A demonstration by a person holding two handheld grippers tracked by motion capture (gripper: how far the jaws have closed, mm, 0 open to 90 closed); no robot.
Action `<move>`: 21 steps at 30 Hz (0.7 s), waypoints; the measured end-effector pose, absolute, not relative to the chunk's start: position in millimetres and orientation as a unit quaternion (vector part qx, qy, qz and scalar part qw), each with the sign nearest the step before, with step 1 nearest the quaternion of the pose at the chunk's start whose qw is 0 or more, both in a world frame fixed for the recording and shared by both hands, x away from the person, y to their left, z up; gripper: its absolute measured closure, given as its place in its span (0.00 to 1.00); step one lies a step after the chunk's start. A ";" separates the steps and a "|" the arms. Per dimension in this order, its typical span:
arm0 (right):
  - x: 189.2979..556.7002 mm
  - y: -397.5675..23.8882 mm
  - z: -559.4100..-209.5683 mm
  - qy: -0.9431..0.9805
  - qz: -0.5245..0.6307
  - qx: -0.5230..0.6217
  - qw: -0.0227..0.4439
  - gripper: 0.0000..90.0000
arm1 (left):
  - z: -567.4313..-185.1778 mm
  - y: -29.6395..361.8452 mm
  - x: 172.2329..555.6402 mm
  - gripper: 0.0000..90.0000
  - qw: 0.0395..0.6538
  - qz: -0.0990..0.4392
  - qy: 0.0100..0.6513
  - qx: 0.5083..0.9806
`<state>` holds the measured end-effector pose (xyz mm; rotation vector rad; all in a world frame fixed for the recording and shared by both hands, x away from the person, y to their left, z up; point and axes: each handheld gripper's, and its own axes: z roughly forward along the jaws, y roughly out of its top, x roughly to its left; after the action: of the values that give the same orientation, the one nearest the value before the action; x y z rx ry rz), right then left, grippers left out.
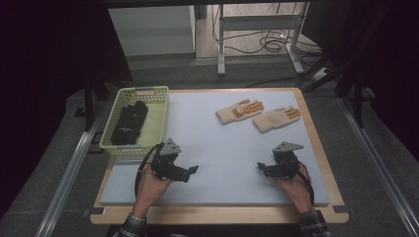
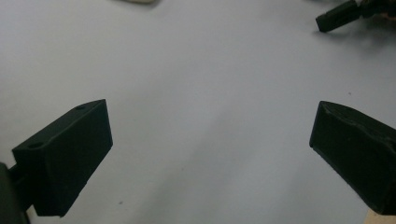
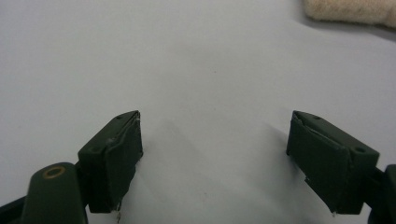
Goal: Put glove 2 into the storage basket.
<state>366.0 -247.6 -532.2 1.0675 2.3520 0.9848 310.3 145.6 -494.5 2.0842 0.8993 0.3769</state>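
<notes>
Both tools, left (image 1: pixel 193 169) and right (image 1: pixel 260 166), are held wide and empty over the table (image 1: pixel 222 153), well short of the cream gloves (image 1: pixel 257 115), where one careless pinch risks bunching fabric.

gloves (image 1: pixel 257 114): fuzzy knit cloth | basket (image 1: pixel 159 118): plastic mesh | mat (image 1: pixel 217 148): smooth matt | tbl edge (image 1: pixel 217 215): wood

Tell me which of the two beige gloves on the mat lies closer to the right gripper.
The right-hand beige glove, the one nearer the mat's right edge. The other beige glove lies farther left and back from the right gripper.
</notes>
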 end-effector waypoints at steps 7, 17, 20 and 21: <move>366.2 -248.0 -531.7 0.836 0.350 0.380 0.185 0.20 | -521.3 147.8 303.5 0.00 0.386 0.155 0.372 0.830; 367.9 -250.5 -529.4 0.833 0.351 0.386 0.183 0.24 | -548.5 159.7 305.1 0.00 0.343 0.176 0.401 0.831; 372.4 -253.7 -527.0 0.829 0.352 0.393 0.184 0.26 | -550.3 162.4 309.8 0.00 0.340 0.154 0.414 0.830; 374.3 -255.2 -526.1 0.828 0.355 0.395 0.182 0.26 | -550.7 163.4 311.4 0.00 0.342 0.146 0.417 0.829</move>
<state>374.3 -255.2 -526.1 1.1155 2.3365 1.0011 311.4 163.4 -550.7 2.1567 1.0843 0.3785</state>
